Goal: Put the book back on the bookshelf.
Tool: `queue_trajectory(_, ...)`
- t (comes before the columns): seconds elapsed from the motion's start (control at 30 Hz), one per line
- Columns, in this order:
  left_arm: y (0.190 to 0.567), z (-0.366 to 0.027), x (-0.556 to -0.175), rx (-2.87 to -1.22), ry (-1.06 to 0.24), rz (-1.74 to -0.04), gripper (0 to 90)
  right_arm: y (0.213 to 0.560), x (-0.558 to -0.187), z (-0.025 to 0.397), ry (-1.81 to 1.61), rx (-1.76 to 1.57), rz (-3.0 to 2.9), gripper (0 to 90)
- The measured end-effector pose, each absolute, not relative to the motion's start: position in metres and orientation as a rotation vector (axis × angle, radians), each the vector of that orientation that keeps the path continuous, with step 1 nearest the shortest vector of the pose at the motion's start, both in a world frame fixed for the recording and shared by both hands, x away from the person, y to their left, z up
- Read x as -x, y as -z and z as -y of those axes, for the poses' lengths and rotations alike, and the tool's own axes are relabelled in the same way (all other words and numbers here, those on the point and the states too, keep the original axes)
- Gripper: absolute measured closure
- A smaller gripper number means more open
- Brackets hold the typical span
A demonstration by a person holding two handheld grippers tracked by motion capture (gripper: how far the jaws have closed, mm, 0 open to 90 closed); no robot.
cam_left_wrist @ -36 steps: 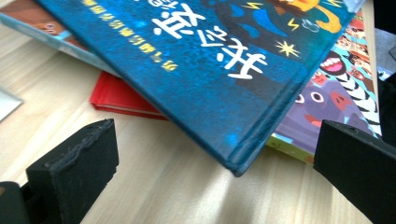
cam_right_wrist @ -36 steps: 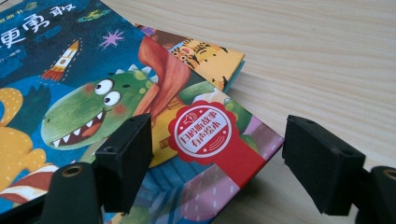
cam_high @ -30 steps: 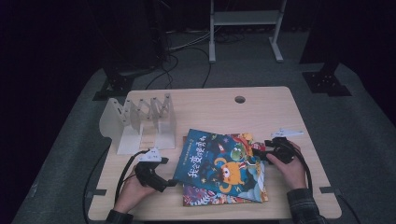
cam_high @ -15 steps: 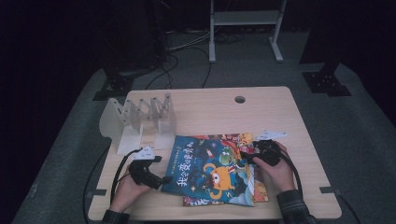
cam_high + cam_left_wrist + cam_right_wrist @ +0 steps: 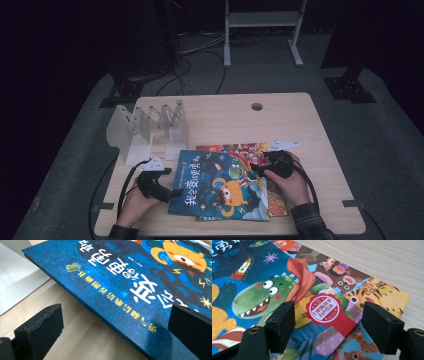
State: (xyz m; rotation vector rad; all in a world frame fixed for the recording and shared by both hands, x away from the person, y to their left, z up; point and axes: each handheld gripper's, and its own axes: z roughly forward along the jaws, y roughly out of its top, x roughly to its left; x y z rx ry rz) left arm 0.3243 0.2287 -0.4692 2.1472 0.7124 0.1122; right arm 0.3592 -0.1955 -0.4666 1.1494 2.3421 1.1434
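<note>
The work in hand looks like picking the blue picture book (image 5: pixel 220 187) off a second, brighter picture book (image 5: pixel 250 150) beneath it, both lying flat at the near middle of the tabletop (image 5: pixel 225 112). The left gripper (image 5: pixel 167 189) sits at the blue book's left edge; in the left gripper view its jaws stand wide, one low beside the tabletop and the other above the cover (image 5: pixel 130 290), with nothing pinched yet and the book's edge lifted a little off the wood. The right gripper (image 5: pixel 256 167) rests over the far right corner of the blue book, where it overlaps the lower one; in the right gripper view its jaws are also wide apart, straddling the corner with the red seal (image 5: pixel 323 308), and do not grip. My reading is that the grasp is being lined up and has not closed. The next move calls for sliding the left jaws further around the edge and closing on the top book alone, not both. The white book rack (image 5: pixel 150 127) at the far left stands with its slots empty, just beyond the blue book's far left corner.
</note>
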Motion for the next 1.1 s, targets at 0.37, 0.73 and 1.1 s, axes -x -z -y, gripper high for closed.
queue_trajectory(0.37,0.469,-0.230,-0.322,-2.146,-0.105,-0.719,0.0,0.459,-0.342,0.209,-1.182,-1.092,-2.371,44.0)
queue_trajectory(0.73,0.467,-0.230,-0.321,-2.141,-0.101,-0.731,0.0,0.459,-0.310,0.226,-1.225,-1.009,-2.465,75.6)
queue_trajectory(1.1,0.471,-0.230,-0.320,-2.133,-0.079,-0.742,0.0,0.469,-0.292,0.239,-1.264,-0.976,-2.539,89.4)
